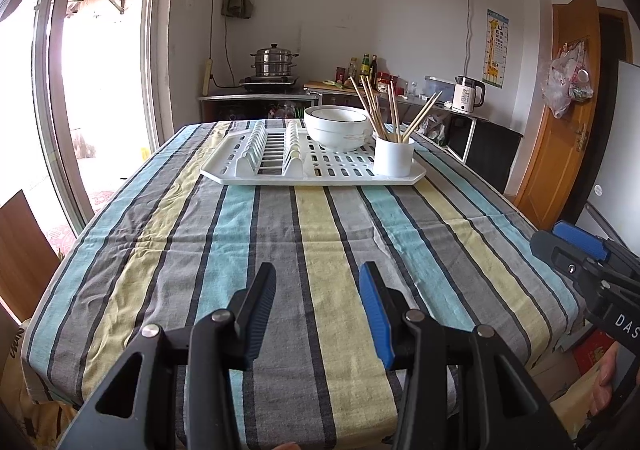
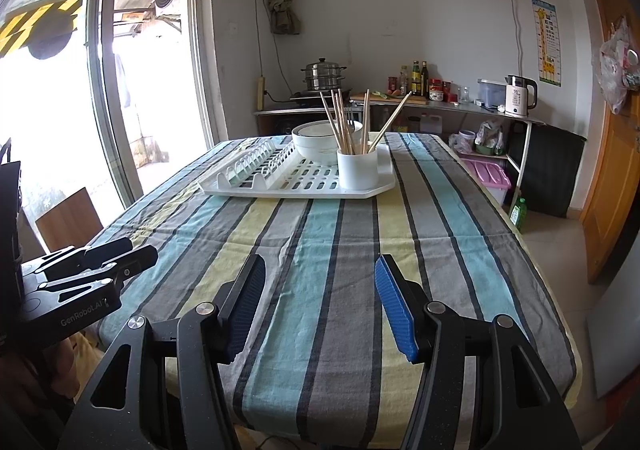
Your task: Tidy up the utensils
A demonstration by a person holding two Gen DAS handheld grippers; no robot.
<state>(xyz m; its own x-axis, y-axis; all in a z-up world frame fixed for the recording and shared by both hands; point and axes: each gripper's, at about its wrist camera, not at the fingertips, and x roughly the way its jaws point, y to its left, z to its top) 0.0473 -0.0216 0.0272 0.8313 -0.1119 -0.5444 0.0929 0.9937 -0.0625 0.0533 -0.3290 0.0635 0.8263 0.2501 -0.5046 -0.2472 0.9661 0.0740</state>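
White cup (image 1: 393,156) on the slotted plastic rack (image 1: 312,165) holds a bunch of wooden chopsticks (image 1: 376,107), with stacked white bowls (image 1: 338,127) just behind it. Both the left gripper (image 1: 318,282) and right gripper (image 2: 320,274) have fingers spread, nothing between them, well short of the rack over the striped cloth (image 1: 280,250).

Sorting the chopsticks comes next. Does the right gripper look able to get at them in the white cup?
Probably yes. The right gripper is open and empty, only bare tablecloth lies ahead, and the chopsticks stick up from the cup at the tray's near corner.
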